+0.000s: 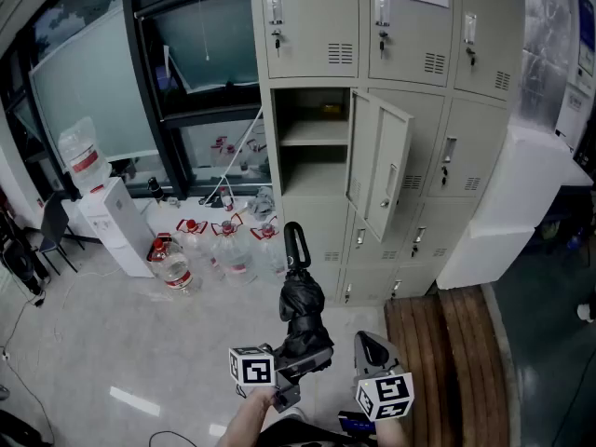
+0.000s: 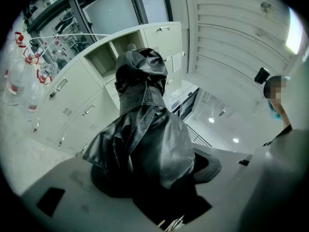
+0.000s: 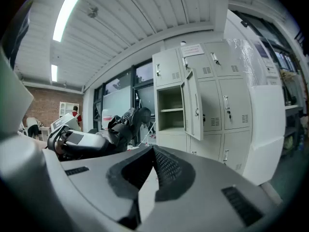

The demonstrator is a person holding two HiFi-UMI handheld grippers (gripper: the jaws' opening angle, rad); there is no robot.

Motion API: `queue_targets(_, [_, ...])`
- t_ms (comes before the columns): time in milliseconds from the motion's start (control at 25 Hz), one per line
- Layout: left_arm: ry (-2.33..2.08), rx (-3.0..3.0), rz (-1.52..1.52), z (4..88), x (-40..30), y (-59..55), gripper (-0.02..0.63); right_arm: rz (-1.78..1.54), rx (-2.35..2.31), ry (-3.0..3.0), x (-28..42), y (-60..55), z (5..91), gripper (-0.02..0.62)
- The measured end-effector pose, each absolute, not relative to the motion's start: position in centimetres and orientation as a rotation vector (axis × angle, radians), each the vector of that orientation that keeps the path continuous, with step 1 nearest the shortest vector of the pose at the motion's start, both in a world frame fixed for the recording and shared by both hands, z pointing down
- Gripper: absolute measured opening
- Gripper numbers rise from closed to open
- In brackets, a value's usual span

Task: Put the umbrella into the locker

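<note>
The black folded umbrella (image 1: 300, 310) stands upright, its handle (image 1: 295, 244) pointing at the lockers. My left gripper (image 1: 296, 361) is shut on the umbrella's lower fabric end. In the left gripper view the umbrella (image 2: 145, 129) fills the space between the jaws and hides them. The beige locker (image 1: 312, 147) has one compartment open, with a shelf inside and its door (image 1: 380, 161) swung out to the right. It is still some distance ahead. My right gripper (image 1: 375, 350) is beside the umbrella, shut and holding nothing. The right gripper view shows the right gripper (image 3: 152, 166), the umbrella (image 3: 128, 124) and the open locker (image 3: 170, 110).
Several large water bottles (image 1: 223, 245) stand on the floor left of the lockers, beside a white water dispenser (image 1: 116, 222). A wooden bench (image 1: 447, 361) lies at the right. Big white blocks (image 1: 507, 203) lean against the lockers' right side. A black chair (image 1: 51, 226) is at far left.
</note>
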State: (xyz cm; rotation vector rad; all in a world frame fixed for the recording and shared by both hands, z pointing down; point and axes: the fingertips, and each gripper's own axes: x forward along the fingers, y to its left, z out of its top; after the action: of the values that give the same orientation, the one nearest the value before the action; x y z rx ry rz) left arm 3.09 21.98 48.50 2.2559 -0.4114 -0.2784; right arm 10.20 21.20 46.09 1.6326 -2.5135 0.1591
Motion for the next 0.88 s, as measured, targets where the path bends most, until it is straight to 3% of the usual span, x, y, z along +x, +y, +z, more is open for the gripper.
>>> queue_targets(880, [-0.441,2.244,-0.24,49.5,3.5,22.9,0.299,0.201,1.553,-2.576,9.8,21.4,47.0,0.0])
